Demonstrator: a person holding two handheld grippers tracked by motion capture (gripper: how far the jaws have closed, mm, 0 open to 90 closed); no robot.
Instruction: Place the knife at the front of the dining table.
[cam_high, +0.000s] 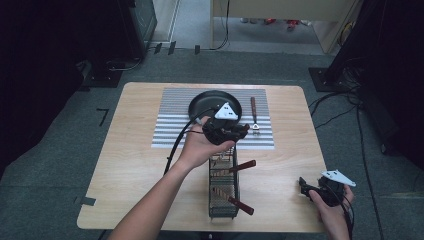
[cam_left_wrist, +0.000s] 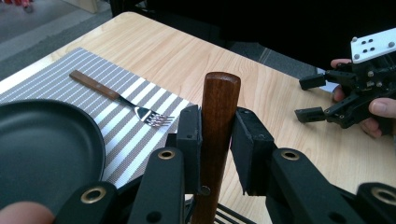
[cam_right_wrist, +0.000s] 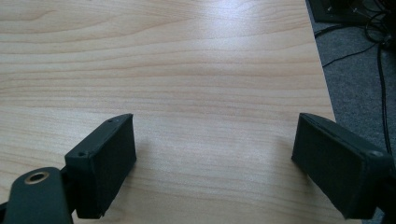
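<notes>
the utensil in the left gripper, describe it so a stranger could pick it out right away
Start at the striped placemat on the wooden table, then come toward the person to the black wire basket just below the mat. One wooden handle stands upright out of its far end, clamped by the left gripper. The basket's other two handles lean right, untouched, and the fork lies flat on the mat.

Even overhead light falls on the wooden surface (cam_high: 150, 170) — the room's edges in the high view sink into near black. Shadows are soft and short. A pale sheen crosses the wood in the right gripper view, and the near jaws there blur — slightly out of focus.
</notes>
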